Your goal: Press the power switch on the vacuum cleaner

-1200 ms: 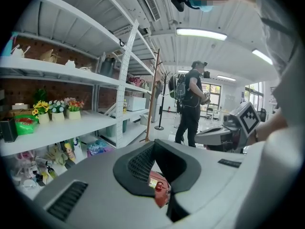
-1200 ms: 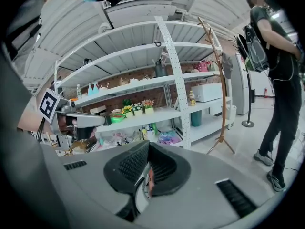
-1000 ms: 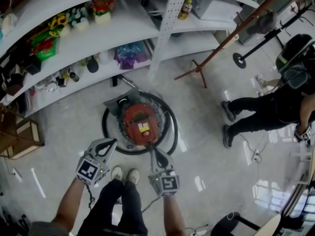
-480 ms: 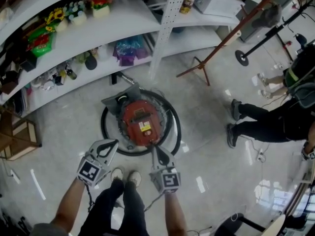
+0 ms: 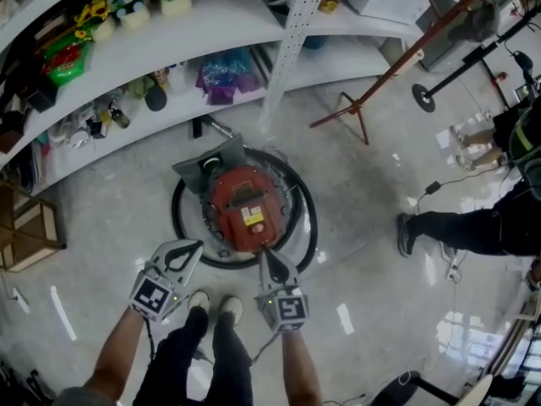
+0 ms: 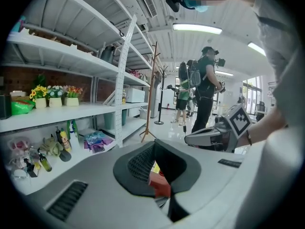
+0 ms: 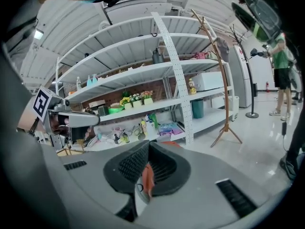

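**Vacuum cleaner.** The vacuum cleaner (image 5: pixel 245 208) stands on the floor (image 5: pixel 363 184), in front of the person's shoes (image 5: pixel 211 304) and below the white shelves (image 5: pixel 211 24). Its body is round and red, with a yellow label on top. A black hose (image 5: pixel 306 218) lies in a ring around it. The power switch cannot be picked out in any view.

**Right gripper.** The right gripper (image 5: pixel 265 254) points forward at the vacuum cleaner. In the head view its jaws form a single narrow wedge, and the tip sits at the near edge of the red body. Whether the tip touches the body cannot be told. In the right gripper view the two dark ribbed pads (image 7: pixel 164 168) are drawn almost together. Only a thin red sliver of the vacuum cleaner shows between them, and nothing is held.

**Left gripper.** The left gripper (image 5: pixel 184 252) is just beside the right gripper, on the person's left, and sits just outside the hose ring. It is apart from the red body. Its jaws stand a little apart. In the left gripper view the gap between them is moderate, and part of the red body and yellow label shows through it. Nothing is held.

**Surroundings.** A second person (image 5: pixel 473 227) stands well to the right. A wooden coat stand (image 5: pixel 397 66) rises near the shelves.
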{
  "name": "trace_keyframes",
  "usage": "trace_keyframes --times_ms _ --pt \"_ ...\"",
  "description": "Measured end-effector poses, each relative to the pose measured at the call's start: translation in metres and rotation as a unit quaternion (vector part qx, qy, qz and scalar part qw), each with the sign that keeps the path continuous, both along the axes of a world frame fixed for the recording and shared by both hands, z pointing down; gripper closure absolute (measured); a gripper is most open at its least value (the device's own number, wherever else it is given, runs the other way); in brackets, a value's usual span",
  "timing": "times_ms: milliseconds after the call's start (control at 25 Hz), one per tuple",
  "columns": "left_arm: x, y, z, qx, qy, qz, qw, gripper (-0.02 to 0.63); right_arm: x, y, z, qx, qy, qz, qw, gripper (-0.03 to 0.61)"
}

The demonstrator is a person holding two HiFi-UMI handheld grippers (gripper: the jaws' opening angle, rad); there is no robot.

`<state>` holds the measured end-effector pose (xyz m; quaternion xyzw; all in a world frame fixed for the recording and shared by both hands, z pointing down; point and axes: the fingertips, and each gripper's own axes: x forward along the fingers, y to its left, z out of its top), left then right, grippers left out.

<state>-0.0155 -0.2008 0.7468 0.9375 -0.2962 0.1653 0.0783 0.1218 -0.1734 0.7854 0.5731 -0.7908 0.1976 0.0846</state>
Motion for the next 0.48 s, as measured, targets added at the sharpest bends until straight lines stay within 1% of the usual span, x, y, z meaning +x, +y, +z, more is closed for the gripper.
trace_keyframes --times_ms 480 --pt "-0.002 0.002 0.041 -0.005 -0.005 -0.002 1.0000 0.606 0.000 -0.014 0.055 -0.006 0.000 -0.004 1.000 0.566"
